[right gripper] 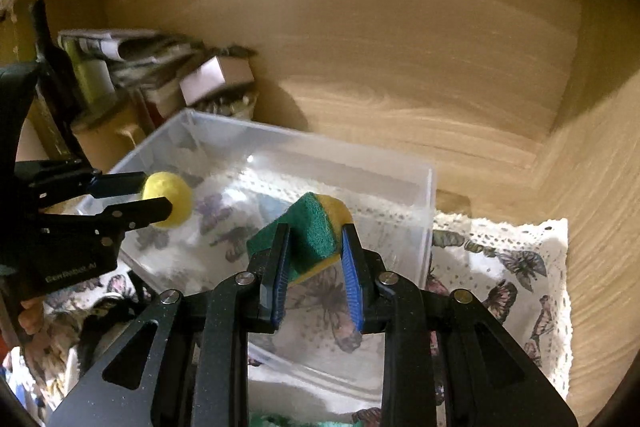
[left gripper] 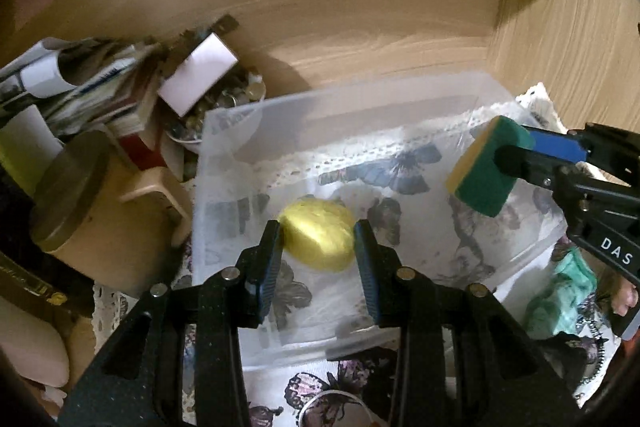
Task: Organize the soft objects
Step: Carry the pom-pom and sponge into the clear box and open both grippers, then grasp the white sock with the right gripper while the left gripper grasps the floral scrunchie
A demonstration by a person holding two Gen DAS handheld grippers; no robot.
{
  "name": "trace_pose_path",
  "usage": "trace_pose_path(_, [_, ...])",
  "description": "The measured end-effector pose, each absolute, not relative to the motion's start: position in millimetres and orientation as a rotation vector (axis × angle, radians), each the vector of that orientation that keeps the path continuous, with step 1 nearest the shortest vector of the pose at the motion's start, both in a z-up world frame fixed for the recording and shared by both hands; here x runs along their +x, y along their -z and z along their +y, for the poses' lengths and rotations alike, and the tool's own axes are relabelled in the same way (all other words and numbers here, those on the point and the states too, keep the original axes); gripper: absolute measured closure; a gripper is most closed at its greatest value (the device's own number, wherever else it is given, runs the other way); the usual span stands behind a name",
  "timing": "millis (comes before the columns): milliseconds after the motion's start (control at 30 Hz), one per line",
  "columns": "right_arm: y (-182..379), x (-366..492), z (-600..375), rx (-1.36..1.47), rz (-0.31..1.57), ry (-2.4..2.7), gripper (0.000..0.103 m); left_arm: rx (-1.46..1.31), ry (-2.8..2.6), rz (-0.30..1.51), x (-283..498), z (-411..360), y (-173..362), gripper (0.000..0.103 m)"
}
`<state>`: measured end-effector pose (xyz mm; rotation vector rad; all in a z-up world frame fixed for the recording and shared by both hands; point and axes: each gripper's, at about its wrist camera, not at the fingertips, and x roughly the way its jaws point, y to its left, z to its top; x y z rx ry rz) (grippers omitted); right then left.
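My left gripper (left gripper: 318, 233) is shut on a yellow soft ball (left gripper: 318, 241) and holds it over the clear plastic bin (left gripper: 224, 187). The ball and left gripper also show in the right wrist view (right gripper: 168, 199). My right gripper (right gripper: 314, 237) is shut on a green-and-yellow sponge (right gripper: 304, 235), held over the same bin (right gripper: 424, 195). The sponge shows in the left wrist view (left gripper: 486, 171) at the right, above the bin's right side. The bin's floor looks bare; a butterfly-print cloth shows through it.
The bin stands on a lace-edged butterfly cloth (right gripper: 516, 259) in a wooden alcove. Left of it are a lidded tan canister (left gripper: 76, 203), stacked papers (left gripper: 92, 87) and a small box on a bowl (left gripper: 200, 79). A teal soft thing (left gripper: 568, 291) lies at the right.
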<state>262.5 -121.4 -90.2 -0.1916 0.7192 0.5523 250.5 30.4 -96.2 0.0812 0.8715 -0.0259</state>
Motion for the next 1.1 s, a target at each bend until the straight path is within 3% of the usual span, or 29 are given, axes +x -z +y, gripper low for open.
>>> trace_pose_path(100, [96,266,-119,-0.198,0.743,-0.556,0.078,0.074,0.029,0.879,252,30,97,0.066])
trace_pose_path(300, [99,267,-115,-0.210,0.749,-0.555,0.074,0.085,0.012,0.842,247,29,89,0.044])
trace_pose_path(567, [82,251,-124,-0.200,0.675,-0.554,0.056,0.077,-0.001,0.742,224,30,61,0.032])
trace_pose_path(733, [62,228,-136,-0.185,0.593,-0.545,0.045,0.070,-0.007,0.646,194,29,36,0.014])
trace_pose_path(833, [50,211,-145,-0.177,0.543,-0.543,0.033,0.068,-0.026,0.588,175,31,23,0.003])
trace_pose_path(967, [38,188,-155,-0.174,0.475,-0.534,0.021,0.058,-0.026,0.535,145,35,10,0.001])
trace_pose_path(1100, [31,169,-165,-0.173,0.438,-0.539,0.020,0.032,-0.012,0.530,124,39,7,0.000])
